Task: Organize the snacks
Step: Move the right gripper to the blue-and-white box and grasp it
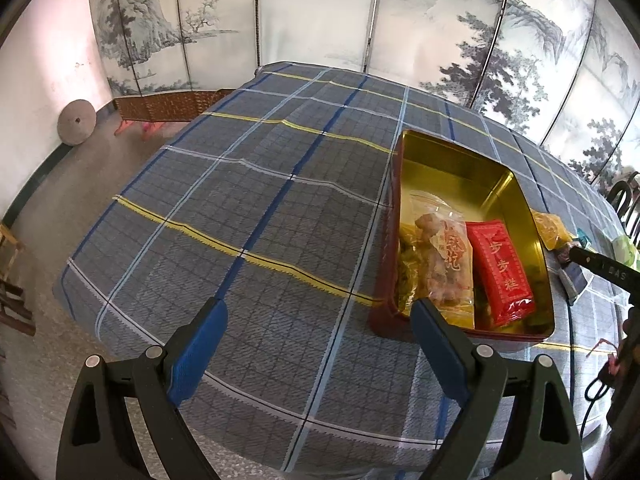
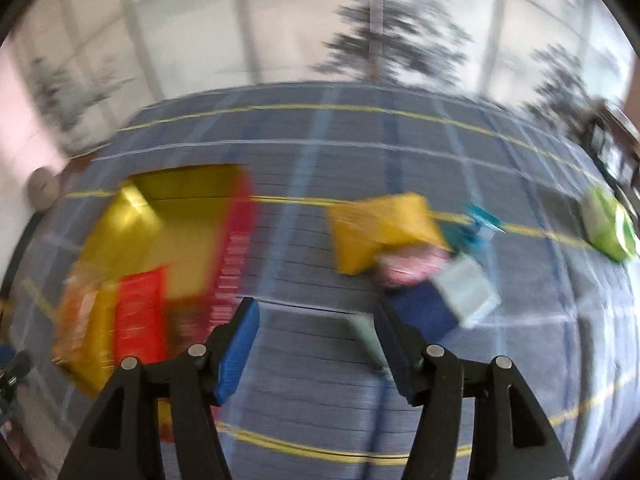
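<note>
Snacks (image 2: 384,232) lie loose on the bench (image 1: 240,208) beside the tin (image 1: 452,160); both tongs, left (image 1: 320,316) and right (image 2: 316,320), gape empty, and blurred motion risks scattering packets.

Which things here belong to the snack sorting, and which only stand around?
Belong:
gold tin
red packet
clear bag
yellow packet
green packet
left claw
right claw

Stand around:
painted screen
round stone
</note>
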Demonstrator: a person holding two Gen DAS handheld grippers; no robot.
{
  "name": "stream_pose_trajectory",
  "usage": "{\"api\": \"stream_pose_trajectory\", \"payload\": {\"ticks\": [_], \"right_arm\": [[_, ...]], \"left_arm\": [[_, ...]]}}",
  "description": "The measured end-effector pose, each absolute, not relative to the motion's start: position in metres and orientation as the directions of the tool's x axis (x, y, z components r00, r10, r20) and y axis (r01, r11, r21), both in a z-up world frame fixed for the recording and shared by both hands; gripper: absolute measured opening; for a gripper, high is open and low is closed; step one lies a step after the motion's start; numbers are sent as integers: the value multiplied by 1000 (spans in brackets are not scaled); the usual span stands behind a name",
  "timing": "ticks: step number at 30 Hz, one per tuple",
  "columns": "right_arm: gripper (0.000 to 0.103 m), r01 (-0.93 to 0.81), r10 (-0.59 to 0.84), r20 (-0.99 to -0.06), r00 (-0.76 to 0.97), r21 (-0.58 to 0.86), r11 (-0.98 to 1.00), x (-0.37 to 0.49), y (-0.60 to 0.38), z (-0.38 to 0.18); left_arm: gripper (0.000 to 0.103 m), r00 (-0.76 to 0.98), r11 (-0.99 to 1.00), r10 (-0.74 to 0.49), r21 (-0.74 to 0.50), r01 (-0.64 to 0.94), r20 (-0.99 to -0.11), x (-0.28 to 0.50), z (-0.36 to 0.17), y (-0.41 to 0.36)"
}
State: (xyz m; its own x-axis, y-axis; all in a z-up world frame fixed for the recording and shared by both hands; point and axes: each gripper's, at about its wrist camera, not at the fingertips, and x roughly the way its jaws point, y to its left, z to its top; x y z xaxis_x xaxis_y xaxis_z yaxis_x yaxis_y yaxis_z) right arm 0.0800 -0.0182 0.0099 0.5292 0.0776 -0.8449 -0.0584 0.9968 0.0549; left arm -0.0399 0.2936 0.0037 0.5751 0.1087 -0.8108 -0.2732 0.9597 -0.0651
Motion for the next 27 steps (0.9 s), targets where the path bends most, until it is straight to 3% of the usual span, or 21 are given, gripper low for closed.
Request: {"api": "stream_pose_trajectory", "payload": {"ticks": [5, 14, 27], "right_arm": [[61, 136, -2, -891, 453, 67, 989, 94, -58, -12], [66, 281, -23, -918, 395, 96, 955, 112, -83, -30], [72, 253, -85, -910, 405, 23, 967, 119, -87, -43]], "left_arm": [[91, 579, 960, 103, -71, -271, -809, -40, 4, 293], [91, 566, 958, 118, -56, -280, -816, -39, 3, 294], [91, 560, 963, 113, -49, -266, -821, -36, 1, 285]]}}
